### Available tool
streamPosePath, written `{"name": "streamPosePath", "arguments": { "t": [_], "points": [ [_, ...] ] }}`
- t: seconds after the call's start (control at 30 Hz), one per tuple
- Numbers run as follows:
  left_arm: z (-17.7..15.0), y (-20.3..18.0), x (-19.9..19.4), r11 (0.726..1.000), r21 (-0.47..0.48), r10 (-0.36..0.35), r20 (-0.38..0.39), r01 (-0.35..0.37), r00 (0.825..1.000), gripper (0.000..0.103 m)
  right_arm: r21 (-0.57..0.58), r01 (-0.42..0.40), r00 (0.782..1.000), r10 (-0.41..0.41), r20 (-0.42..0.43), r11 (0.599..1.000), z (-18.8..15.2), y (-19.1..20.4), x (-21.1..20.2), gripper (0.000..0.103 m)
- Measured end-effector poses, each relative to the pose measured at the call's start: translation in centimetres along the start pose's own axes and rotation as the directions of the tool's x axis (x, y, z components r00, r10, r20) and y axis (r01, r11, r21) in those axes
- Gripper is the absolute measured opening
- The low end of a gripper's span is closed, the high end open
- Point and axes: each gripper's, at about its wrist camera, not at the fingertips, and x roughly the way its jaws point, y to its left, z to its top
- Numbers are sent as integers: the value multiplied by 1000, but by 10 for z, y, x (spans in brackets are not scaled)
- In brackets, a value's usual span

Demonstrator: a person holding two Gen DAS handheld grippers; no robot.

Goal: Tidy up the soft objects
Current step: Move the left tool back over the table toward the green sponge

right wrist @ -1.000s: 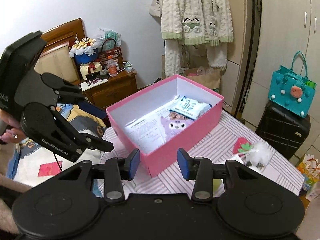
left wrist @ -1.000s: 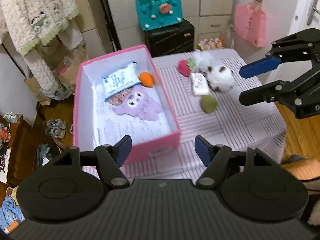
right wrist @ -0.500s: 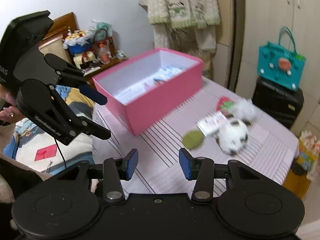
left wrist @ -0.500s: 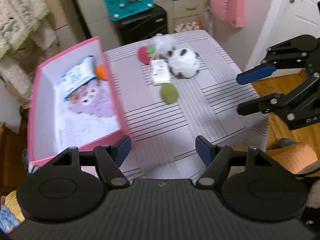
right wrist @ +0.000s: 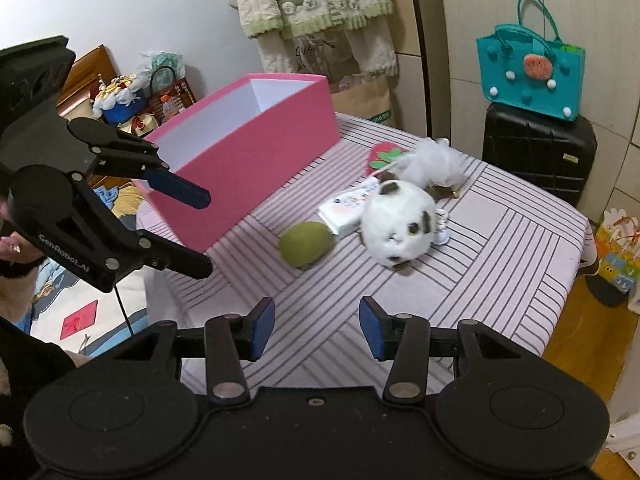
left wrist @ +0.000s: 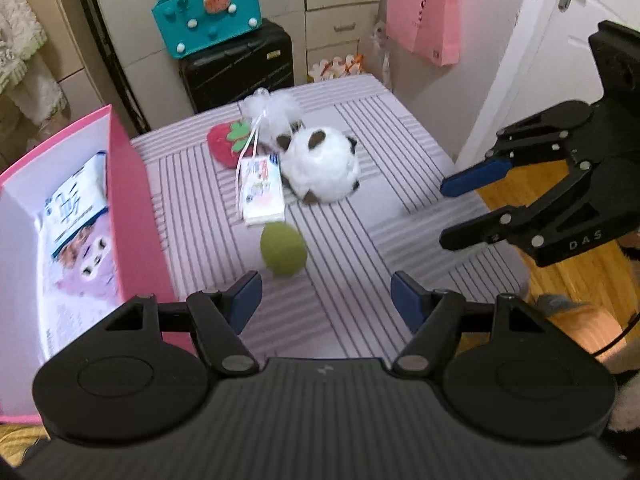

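A pink box (left wrist: 132, 208) stands on the left of the striped table (left wrist: 400, 160), holding a blue-and-white pack (left wrist: 76, 204) and a purple plush (left wrist: 88, 264). Beside it lie a green round plush (left wrist: 283, 250), a tissue pack (left wrist: 262, 190), a white plush with brown patches (left wrist: 320, 170), a red strawberry (left wrist: 224, 144) and a white fluffy piece (left wrist: 276, 114). My left gripper (left wrist: 325, 294) hangs open just short of the green plush, nothing between its fingers. My right gripper (right wrist: 317, 320) is open and empty, facing the green plush (right wrist: 306, 245) and the white plush (right wrist: 398, 226).
A black suitcase (left wrist: 236, 68) with a teal bag (left wrist: 208, 20) on it stands behind the table. A pink bag (left wrist: 424, 20) hangs near the door. Fleece robes (right wrist: 316, 8) hang behind the box. Wooden floor lies past the table's right edge.
Both grippers have come down and swung from the pink box toward the loose toys, which now look closer. The right jaws stand slightly wider.
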Motion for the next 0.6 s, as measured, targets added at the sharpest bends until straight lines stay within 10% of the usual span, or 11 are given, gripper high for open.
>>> {"name": "streamPosePath", "arguments": {
  "t": [0.6],
  "points": [
    [-3, 29, 71, 978, -187, 115, 90, -97, 989, 69, -60, 41, 989, -32, 145, 997, 51, -52, 44, 63]
  ]
}}
